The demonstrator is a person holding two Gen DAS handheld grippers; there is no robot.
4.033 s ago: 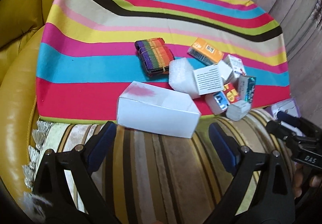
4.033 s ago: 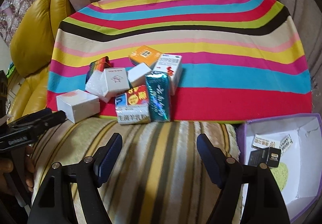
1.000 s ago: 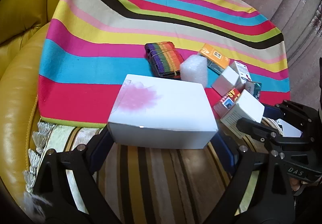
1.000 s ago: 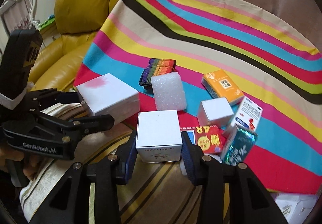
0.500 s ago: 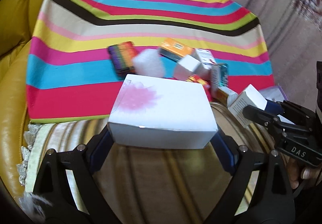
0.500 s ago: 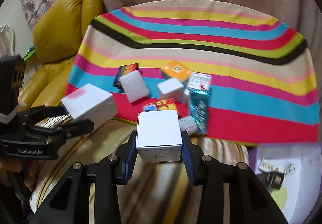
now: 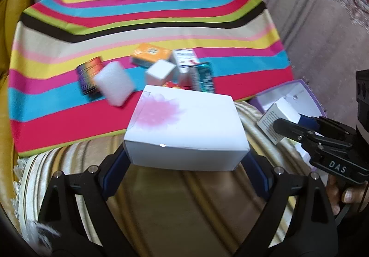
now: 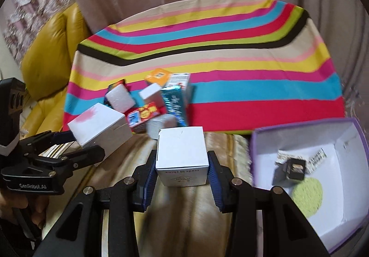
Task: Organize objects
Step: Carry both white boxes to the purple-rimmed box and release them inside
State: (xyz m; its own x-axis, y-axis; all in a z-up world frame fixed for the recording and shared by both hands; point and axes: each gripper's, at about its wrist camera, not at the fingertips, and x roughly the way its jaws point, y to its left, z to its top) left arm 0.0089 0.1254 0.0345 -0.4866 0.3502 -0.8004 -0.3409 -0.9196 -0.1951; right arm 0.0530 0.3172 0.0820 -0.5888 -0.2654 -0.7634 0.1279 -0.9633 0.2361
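Observation:
My left gripper (image 7: 185, 160) is shut on a large white box with a pink flower print (image 7: 184, 127) and holds it above the striped sofa seat; this box also shows in the right wrist view (image 8: 99, 125). My right gripper (image 8: 182, 171) is shut on a small white cube box (image 8: 181, 157), lifted just left of an open purple-rimmed box (image 8: 253, 141). The cube box also shows in the left wrist view (image 7: 276, 120), near the purple box (image 7: 276, 93).
A pile of small boxes lies on the striped cloth (image 7: 57, 118): an orange box (image 7: 150, 53), a white foam block (image 7: 114, 85), a rainbow-striped item (image 7: 88, 72), a teal foil box (image 8: 174, 102), a red box (image 8: 144, 112). Small packets (image 8: 293, 167) lie inside the purple box.
Both grippers have swung right with their boxes. The purple box has come further into the right wrist view, and the pile has shifted left.

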